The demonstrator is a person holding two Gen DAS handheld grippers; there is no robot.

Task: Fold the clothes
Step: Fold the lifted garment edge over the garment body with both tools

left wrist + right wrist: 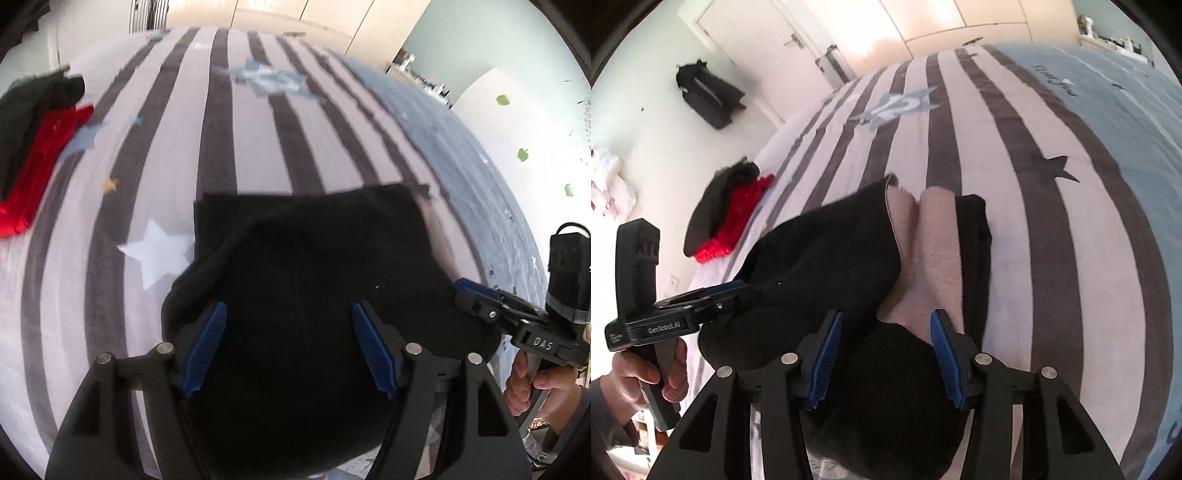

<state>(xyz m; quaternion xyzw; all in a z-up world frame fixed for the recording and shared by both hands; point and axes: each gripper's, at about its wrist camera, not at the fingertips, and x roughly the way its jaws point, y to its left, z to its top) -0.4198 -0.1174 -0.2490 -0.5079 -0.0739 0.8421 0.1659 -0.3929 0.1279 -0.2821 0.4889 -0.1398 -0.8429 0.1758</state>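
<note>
- Bed [258, 147]: striped cover, grey and pale bands with star prints, fills most of both wrist views. Far half bare; a blue section runs along its right side.
- Black garment [314, 258]: lies on the near part of the bed, partly folded. Far edge straight across the stripes. In the right wrist view its pale lining [934, 236] shows where the fabric is turned back, a narrow black strip to the right of it.
- Dark and red clothes [33, 147]: heaped at the bed's left edge, well apart from the black garment.
- Left gripper [290, 347]: jaws wide apart, above the near part of the black garment. Fabric seen between the blue pads; pads not pressing it. Held by a hand [639, 376].
- Right gripper [884, 360]: jaws partly open, over the near right part of the garment, black fabric and lining edge between the pads. No clamp visible. Held by a hand [532, 384].
- Black bag [705, 98]: on the floor beyond the bed's far left corner.
</note>
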